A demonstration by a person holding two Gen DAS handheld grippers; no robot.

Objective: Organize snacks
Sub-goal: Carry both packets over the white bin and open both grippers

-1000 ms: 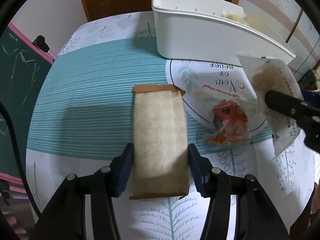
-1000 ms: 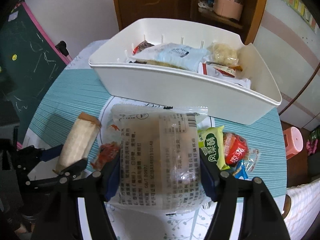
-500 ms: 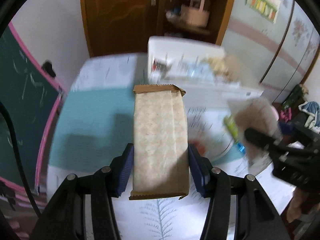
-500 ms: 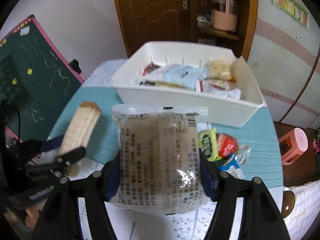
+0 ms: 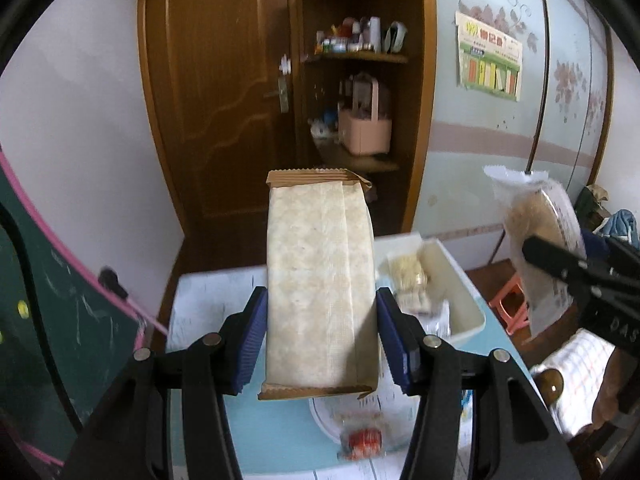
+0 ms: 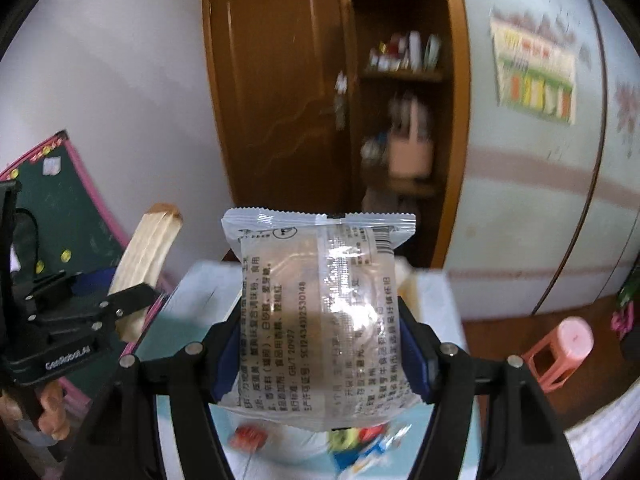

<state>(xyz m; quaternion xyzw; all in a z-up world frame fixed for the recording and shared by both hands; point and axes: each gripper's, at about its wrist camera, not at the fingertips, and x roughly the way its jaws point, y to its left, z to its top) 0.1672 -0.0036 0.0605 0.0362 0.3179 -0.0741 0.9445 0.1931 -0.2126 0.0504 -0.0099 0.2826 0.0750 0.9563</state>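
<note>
Evidently both jaws are clamped across packet widths, the left gripper (image 5: 320,332) on the beige packet (image 5: 320,292) and the right gripper (image 6: 320,344) on the clear pastry packet (image 6: 320,320), holding them flat above the desk (image 5: 208,292) for dropping into the white bin (image 5: 460,300) at its far edge.

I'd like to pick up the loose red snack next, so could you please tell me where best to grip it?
Come from above and close across the red snack's red middle, not its thin clear wrapper ends, which look floppy. It lies flat on the table, apart from the white bin. Blur hides its exact outline.
</note>
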